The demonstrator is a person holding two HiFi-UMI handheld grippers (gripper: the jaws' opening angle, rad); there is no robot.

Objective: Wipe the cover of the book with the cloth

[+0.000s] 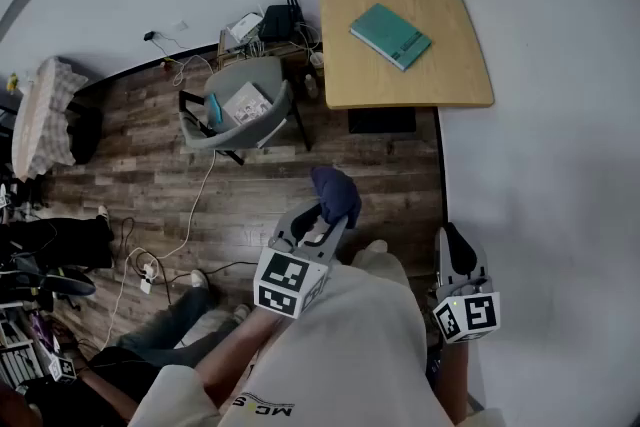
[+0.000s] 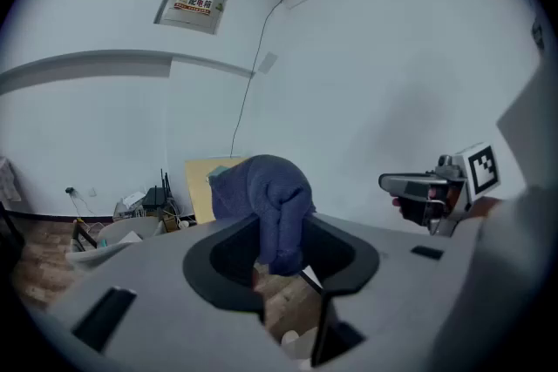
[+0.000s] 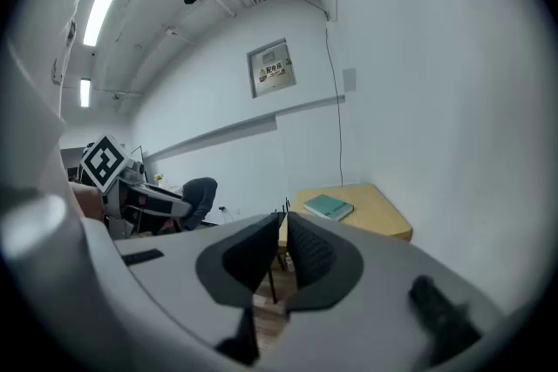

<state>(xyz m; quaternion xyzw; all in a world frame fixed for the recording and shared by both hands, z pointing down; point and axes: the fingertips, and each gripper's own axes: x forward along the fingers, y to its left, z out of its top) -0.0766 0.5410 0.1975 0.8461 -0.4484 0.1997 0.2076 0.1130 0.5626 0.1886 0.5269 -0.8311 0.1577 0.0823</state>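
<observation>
A teal book [image 1: 390, 35] lies flat on a small wooden table [image 1: 450, 80] against the far wall; the right gripper view also shows the book [image 3: 329, 206] on the table [image 3: 379, 218]. My left gripper [image 1: 332, 211] is shut on a dark blue cloth [image 1: 336, 192], well short of the table, over the floor. In the left gripper view the cloth [image 2: 266, 205] bulges out between the jaws. My right gripper [image 1: 457, 245] hangs by the wall, jaws shut with nothing in them, far from the book.
A grey chair [image 1: 240, 105] holding a box and papers stands left of the table. Cables and a power strip [image 1: 150, 270] trail over the wooden floor. Clutter lies along the left side. A router and boxes [image 1: 275, 20] sit by the wall.
</observation>
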